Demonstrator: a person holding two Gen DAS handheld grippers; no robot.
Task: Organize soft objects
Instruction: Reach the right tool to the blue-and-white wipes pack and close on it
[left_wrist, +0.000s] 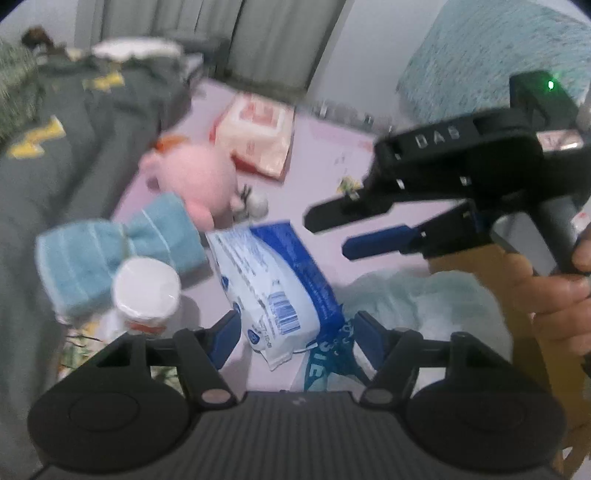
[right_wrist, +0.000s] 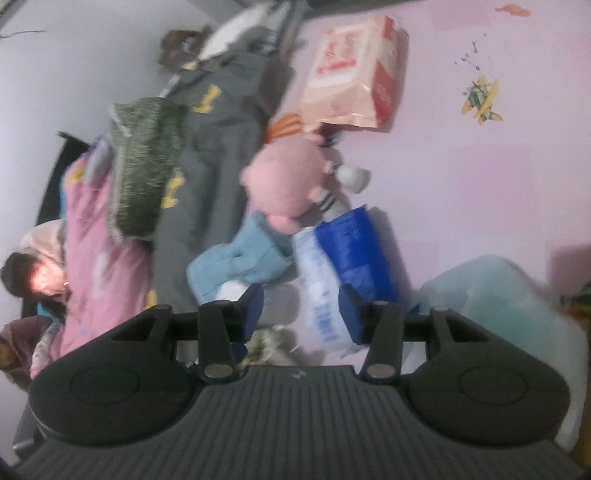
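Reaching: I have both tools aimed down at the clutter on the pink bed, over the blue-and-white soft pack.
Left tool: jaws partly apart, the near end of the pack lying between the blue pads; I cannot see them pressing on it, so I judge nothing is held.
Right tool: jaws narrower but apart, empty, hovering above the same pack; from the left camera it comes in from the right, clear of everything.
Pack position: lying flat on the sheet, its far end against the pink plush toy, the blue towel just beside it, a white-capped jar near its corner.
Handling guess: light, squashy, with slick plastic wrap; it should give under the pads and could slide out if pinched only at the crimped end.
Grip choice: I would close across the padded middle, not the thin sealed flap.
Other soft things: an orange-and-cream pack farther back, well apart; a grey garment along the left side.
Blur: both views are smeared, so fine contact is unclear.
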